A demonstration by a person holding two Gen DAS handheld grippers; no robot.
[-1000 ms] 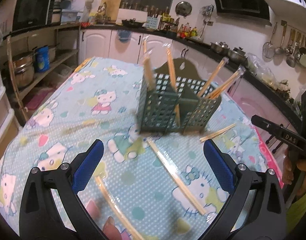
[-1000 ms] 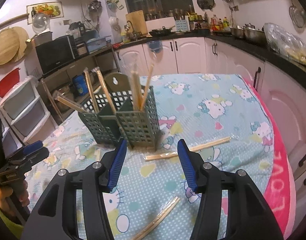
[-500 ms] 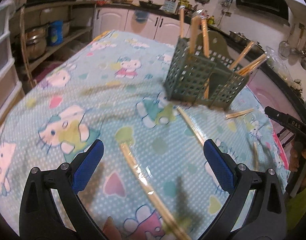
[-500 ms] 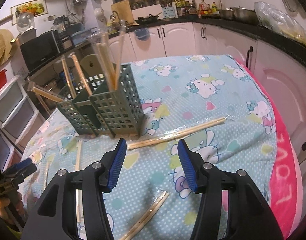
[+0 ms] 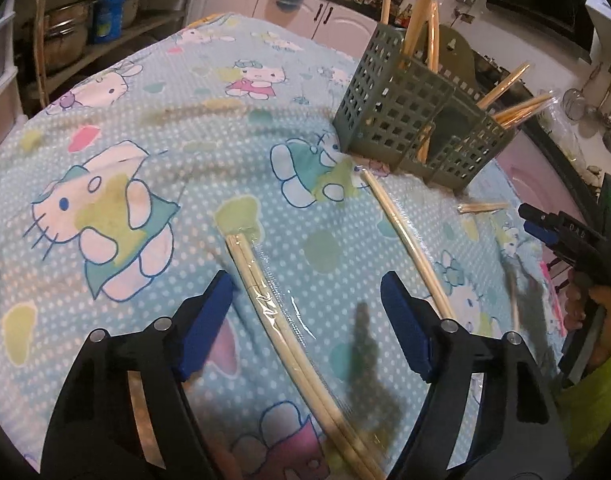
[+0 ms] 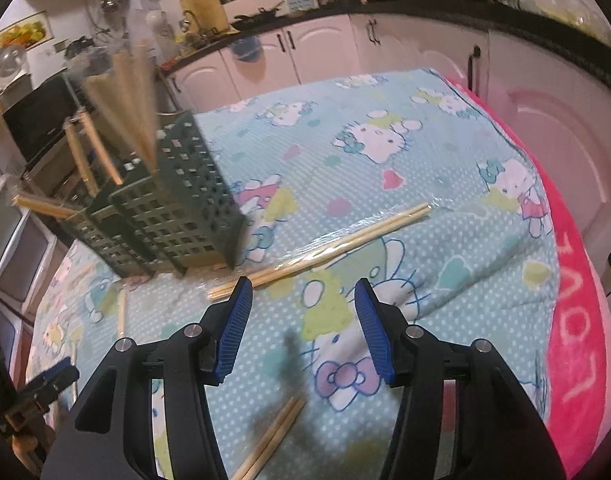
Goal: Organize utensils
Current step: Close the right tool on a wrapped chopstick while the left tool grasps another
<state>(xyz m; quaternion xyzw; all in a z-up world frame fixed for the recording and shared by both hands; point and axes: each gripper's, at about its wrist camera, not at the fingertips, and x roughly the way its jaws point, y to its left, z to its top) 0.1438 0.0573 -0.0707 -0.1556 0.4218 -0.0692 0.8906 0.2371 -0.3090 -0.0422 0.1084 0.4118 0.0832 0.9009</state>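
Observation:
A green lattice utensil caddy [image 5: 409,116] [image 6: 173,216] stands on the table with several wrapped chopstick pairs upright in it. My left gripper [image 5: 305,320] is open and empty, low over a wrapped chopstick pair [image 5: 273,304] that lies between its fingers. A second pair [image 5: 405,236] lies to its right. My right gripper [image 6: 301,328] is open and empty, just short of a wrapped pair [image 6: 325,248] lying crosswise beside the caddy. Another pair [image 6: 273,436] lies under the right gripper.
The table wears a light blue Hello Kitty cloth [image 5: 105,200] with a pink edge [image 6: 577,280]. White kitchen cabinets [image 6: 345,52] and a dark counter stand behind. Shelves with pots [image 5: 65,32] are at the left. A short chopstick pair [image 5: 481,208] lies near the caddy.
Both grippers have dropped lower and closer to the table. The left one now straddles a chopstick pair; the right one has come nearer the pair beside the caddy. The left jaws look narrower.

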